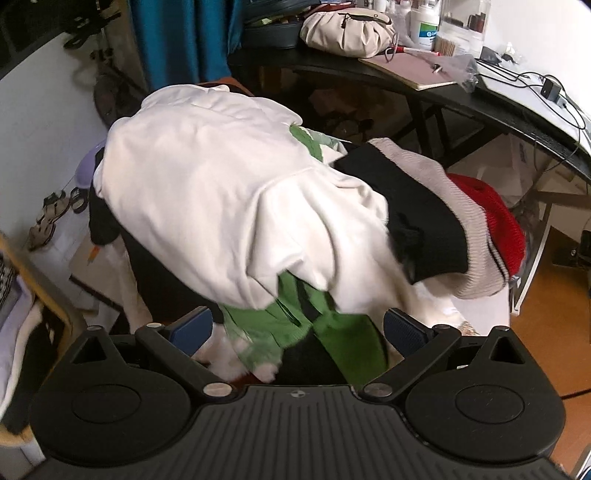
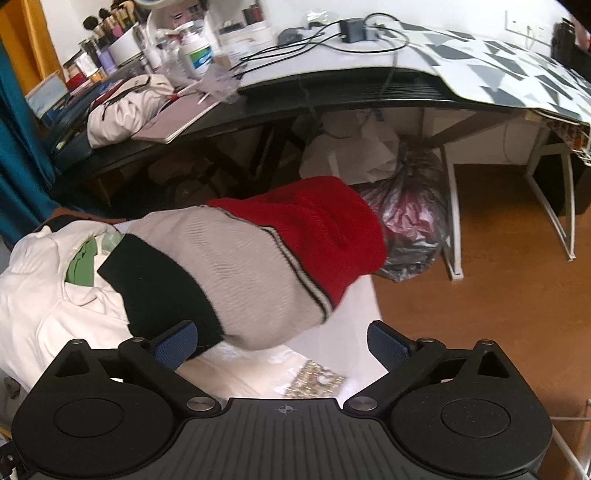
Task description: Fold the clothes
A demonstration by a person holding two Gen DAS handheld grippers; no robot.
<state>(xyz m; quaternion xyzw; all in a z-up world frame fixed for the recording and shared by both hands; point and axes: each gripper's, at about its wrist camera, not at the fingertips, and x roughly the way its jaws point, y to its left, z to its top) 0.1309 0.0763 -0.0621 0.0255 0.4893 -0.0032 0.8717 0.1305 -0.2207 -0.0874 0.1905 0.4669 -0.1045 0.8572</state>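
A heap of clothes lies in front of both grippers. A white sweatshirt (image 1: pixel 207 192) covers the top, with a green garment (image 1: pixel 332 332) under it. A knit sweater with black, beige and red bands (image 2: pixel 258 258) lies on the right side of the heap; it also shows in the left wrist view (image 1: pixel 454 221). My left gripper (image 1: pixel 298 332) is open just above the green garment, holding nothing. My right gripper (image 2: pixel 282 341) is open, its jaws wide apart at the sweater's near edge, holding nothing.
A black desk (image 1: pixel 480 99) with a beige bag (image 1: pixel 347 31), a notebook and bottles stands behind the heap. A white table (image 2: pixel 332 62) with cables is beside it. A plastic bag (image 2: pixel 413 229) sits on the wooden floor (image 2: pixel 498 295) to the right.
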